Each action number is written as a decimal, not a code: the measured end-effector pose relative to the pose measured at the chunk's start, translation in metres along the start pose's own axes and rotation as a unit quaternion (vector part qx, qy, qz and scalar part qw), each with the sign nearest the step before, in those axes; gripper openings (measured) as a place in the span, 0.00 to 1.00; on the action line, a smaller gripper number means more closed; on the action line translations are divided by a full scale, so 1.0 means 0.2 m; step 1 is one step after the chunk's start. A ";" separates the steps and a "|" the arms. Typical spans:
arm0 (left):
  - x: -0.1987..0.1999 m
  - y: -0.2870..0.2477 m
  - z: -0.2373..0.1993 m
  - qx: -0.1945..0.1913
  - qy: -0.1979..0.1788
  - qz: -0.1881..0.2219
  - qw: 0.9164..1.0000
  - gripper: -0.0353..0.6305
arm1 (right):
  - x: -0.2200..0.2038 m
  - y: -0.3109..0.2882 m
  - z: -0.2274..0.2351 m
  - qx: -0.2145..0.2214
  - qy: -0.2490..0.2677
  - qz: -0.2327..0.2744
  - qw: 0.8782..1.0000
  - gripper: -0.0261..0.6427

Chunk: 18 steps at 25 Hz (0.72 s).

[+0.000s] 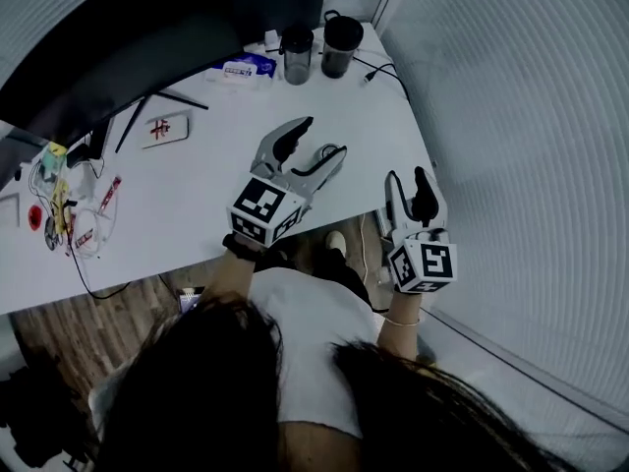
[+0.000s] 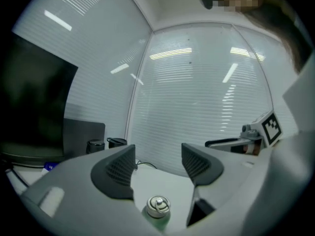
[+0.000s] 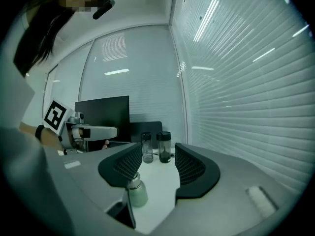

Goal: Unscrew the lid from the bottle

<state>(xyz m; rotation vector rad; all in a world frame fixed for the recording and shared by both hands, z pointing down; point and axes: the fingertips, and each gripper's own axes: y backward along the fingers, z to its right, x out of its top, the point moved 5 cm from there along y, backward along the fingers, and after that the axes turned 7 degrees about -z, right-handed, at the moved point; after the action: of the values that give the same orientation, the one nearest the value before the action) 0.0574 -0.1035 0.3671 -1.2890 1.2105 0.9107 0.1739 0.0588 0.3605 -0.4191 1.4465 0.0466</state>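
A small pale green bottle (image 2: 156, 215) with a silver ringed lid (image 2: 158, 205) stands on the white table (image 1: 211, 180). In the left gripper view it sits low between the jaws, below the pads and untouched. The right gripper view shows the bottle (image 3: 138, 193) just under its left jaw, also free. My left gripper (image 1: 324, 138) is open over the table's right part and hides most of the bottle in the head view. Off the table's right edge, my right gripper (image 1: 408, 177) hangs open and holds nothing.
Two dark lidded cups (image 1: 297, 52) (image 1: 341, 44) stand at the table's far edge, with a cable (image 1: 378, 67) beside them. A monitor (image 1: 118, 57) fills the far left. Small clutter (image 1: 69, 214) lies at the left edge. Blinds (image 1: 531, 146) line the right wall.
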 end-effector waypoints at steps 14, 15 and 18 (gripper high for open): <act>0.00 -0.03 0.05 0.195 0.044 0.016 0.980 0.53 | 0.11 -0.34 0.26 0.214 0.040 -0.017 0.976 0.31; -0.01 -0.01 0.06 0.206 0.047 0.016 0.977 0.53 | 0.11 -0.35 0.24 0.229 0.044 -0.018 0.972 0.31; -0.03 0.05 0.10 0.232 0.054 0.016 0.971 0.53 | 0.11 -0.36 0.21 0.262 0.052 -0.020 0.964 0.31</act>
<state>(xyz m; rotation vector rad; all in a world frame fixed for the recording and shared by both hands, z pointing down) 0.0492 -0.0820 0.3690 -0.9505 1.4316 0.5374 0.2375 -0.0006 0.3606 -0.0151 1.4862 -0.3891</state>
